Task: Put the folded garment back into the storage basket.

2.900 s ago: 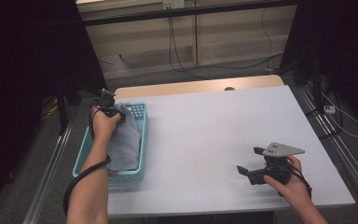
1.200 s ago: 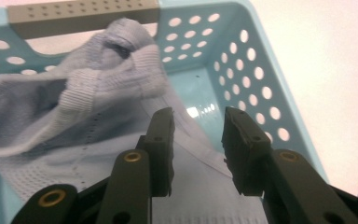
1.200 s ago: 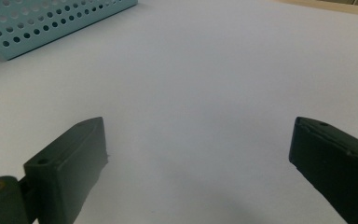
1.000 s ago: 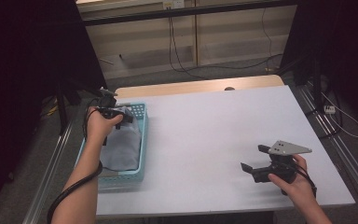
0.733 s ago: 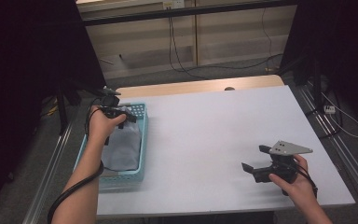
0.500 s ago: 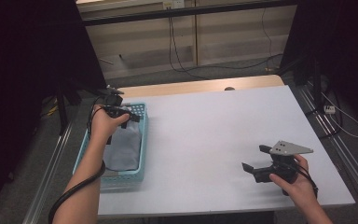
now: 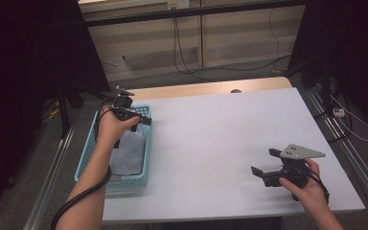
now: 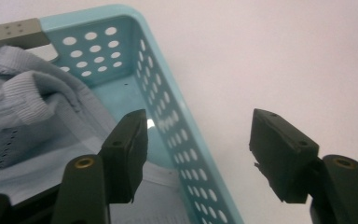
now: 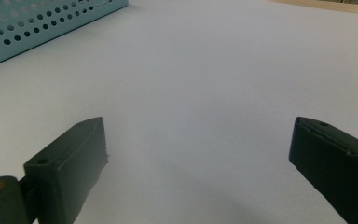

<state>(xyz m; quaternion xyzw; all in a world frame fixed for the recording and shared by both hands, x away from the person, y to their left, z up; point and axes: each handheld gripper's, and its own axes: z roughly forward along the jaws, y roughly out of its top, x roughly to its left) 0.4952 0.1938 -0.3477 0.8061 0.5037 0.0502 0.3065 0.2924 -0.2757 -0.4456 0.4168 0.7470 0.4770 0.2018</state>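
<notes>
Now left gripper [image 8: 196,158], jaws just opened with nothing between them, hangs over the far corner of the light-blue perforated plastic basket [image 8: 168,100]; the folded pale grey-blue cloth [image 8: 23,107] lies below and nearward, lengthwise in it

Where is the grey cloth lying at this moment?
In the high view, the grey cloth lies inside the light blue basket at the table's left edge, just below the left gripper, whose jaws hold nothing.

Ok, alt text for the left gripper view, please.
The left tongs stand open with nothing between them, above the perforated wall of a light blue basket. Crumpled pale grey-blue cloth lies inside the basket; a white table lies beyond.
</notes>
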